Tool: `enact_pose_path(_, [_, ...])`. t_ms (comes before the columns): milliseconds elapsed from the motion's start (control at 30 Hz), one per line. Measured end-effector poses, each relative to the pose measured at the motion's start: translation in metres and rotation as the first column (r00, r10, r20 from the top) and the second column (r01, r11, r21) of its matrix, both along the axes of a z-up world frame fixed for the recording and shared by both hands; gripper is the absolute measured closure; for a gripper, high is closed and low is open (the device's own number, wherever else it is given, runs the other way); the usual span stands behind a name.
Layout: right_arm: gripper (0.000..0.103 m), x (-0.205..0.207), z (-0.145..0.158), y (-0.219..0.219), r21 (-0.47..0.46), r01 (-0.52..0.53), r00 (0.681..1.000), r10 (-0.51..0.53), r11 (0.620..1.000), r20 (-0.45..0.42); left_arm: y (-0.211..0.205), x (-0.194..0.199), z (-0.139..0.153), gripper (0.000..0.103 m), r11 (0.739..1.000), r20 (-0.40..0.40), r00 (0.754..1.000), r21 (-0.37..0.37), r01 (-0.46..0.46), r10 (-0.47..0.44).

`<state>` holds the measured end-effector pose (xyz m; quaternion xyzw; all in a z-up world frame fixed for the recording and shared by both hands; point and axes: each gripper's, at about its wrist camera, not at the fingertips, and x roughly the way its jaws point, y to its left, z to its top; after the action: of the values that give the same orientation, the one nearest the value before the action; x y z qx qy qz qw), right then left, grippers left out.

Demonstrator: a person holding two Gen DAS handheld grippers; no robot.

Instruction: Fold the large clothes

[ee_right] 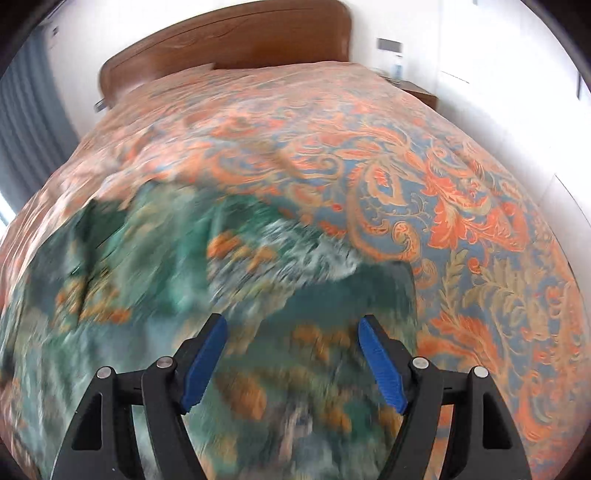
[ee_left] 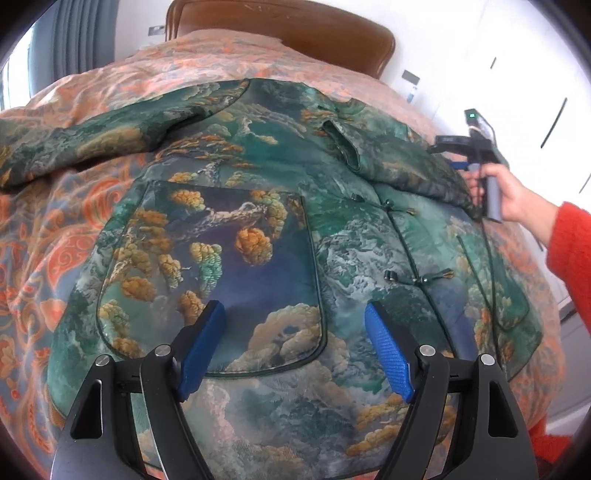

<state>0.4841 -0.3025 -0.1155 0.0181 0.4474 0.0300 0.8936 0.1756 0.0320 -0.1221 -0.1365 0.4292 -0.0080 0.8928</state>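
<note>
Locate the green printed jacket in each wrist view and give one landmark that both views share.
Left wrist: the green printed jacket fills the centre, spread on the bedspread.
Right wrist: the jacket, blurred, fills the lower left, under the right gripper.
Shared landmark: the wooden headboard at the top.

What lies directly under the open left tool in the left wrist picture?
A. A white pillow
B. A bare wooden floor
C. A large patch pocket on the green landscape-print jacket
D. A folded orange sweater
C: the left tool, its blue fingers spread apart, points at the large patch pocket sewn on the green landscape-print jacket, which lies spread on the orange patterned bedspread.
</note>
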Motion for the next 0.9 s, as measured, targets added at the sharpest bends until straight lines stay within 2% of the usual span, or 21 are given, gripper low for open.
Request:
enact_pose_path(167, [0.026,0.021,-0.044,0.008,-0.024,0.008,0.998,-0.010,1.000,-0.069,-0.003,0.002,-0.003,0.021,1.000,0.003,1.000,0.022,0.017,-0.017])
enact_pose_path(367, [0.026,0.030,-0.058,0.015,-0.049,0.000,0.996,-0.004,0.999,-0.084,-0.008,-0.001,0.000,0.020,0.999,0.004,1.000,0.024,0.028,-0.028])
enact_pose_path(433, [0.026,0.026,-0.056,0.019,-0.063,0.005,0.998,-0.009,0.998,-0.064,-0.006,-0.007,0.007,0.020,1.000,0.015,1.000,0.004,0.025,-0.025])
enact_pose_path(467, [0.027,0.021,-0.049,0.023,-0.085,0.010,1.000,-0.012,0.996,-0.023,-0.005,-0.010,0.011,0.020,1.000,0.025,0.999,-0.005,0.025,-0.025])
enact_pose_path(567, [0.027,-0.021,-0.025,0.026,-0.134,0.034,0.992,-0.017,0.990,0.125,-0.005,-0.018,0.021,0.015,1.000,0.059,0.998,0.007,0.022,-0.022])
enact_pose_path(633, [0.027,-0.050,-0.008,0.030,-0.113,0.029,0.980,-0.006,0.993,0.201,-0.005,-0.024,0.025,0.015,0.999,0.072,0.997,0.024,0.022,-0.024])
enact_pose_path(733, [0.027,-0.092,0.011,0.033,-0.077,0.016,0.974,0.002,0.997,0.225,-0.008,-0.029,0.026,0.012,0.999,0.071,0.997,0.045,0.030,-0.033])
enact_pose_path(833, [0.027,-0.142,0.023,0.032,-0.027,-0.007,0.972,0.013,1.000,0.236,-0.012,-0.036,0.025,0.009,0.994,0.054,0.998,0.107,0.033,-0.039])
enact_pose_path(900, [0.027,-0.173,0.026,0.033,-0.026,-0.017,0.970,0.022,1.000,0.243,-0.013,-0.039,0.023,0.009,0.989,0.036,0.999,0.143,0.032,-0.038])
